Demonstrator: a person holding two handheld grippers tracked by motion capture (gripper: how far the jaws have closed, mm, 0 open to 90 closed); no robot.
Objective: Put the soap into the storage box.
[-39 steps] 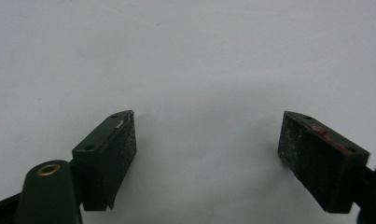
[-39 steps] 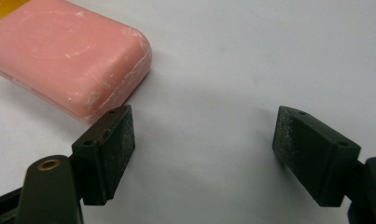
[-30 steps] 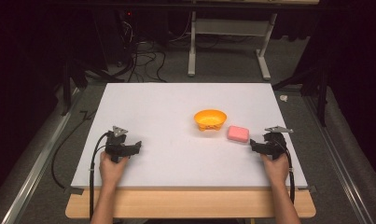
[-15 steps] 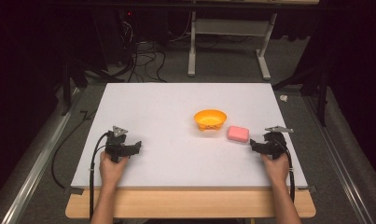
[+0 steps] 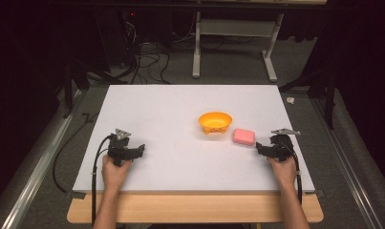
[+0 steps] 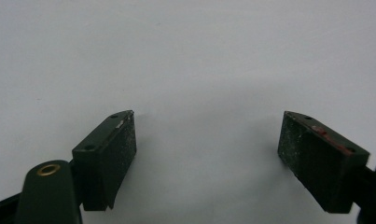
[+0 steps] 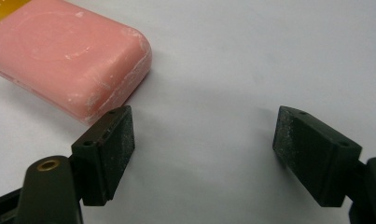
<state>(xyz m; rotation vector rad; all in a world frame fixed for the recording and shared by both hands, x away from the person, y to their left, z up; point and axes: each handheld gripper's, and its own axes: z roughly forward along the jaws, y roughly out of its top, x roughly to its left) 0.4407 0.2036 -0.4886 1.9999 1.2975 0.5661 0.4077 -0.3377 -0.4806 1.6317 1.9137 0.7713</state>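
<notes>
soap [image 7: 69, 58]: pink bar, flat on desk [image 5: 171, 109], beside orange bowl [image 5: 215, 122]
long axis: slanting across right gripper [image 7: 202, 149] view
bearing: ahead-left of its fingers [image 7: 118, 140], outside gap
nearer hand: right
fingers: both released, empty; right's just widened; left gripper [image 6: 206, 154] well apart

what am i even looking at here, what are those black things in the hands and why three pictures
A person sits at a white table holding a hand-held black two-jaw gripper in each hand: the left gripper and the right gripper. The high view is from a camera above the table. The other two come from cameras riding on each gripper, looking along its black jaws. On the table lie a small orange plastic bowl and a pink rectangular soap bar. Both grippers' jaws stand open, gripping nothing; the right one sits just beside the soap.
</notes>
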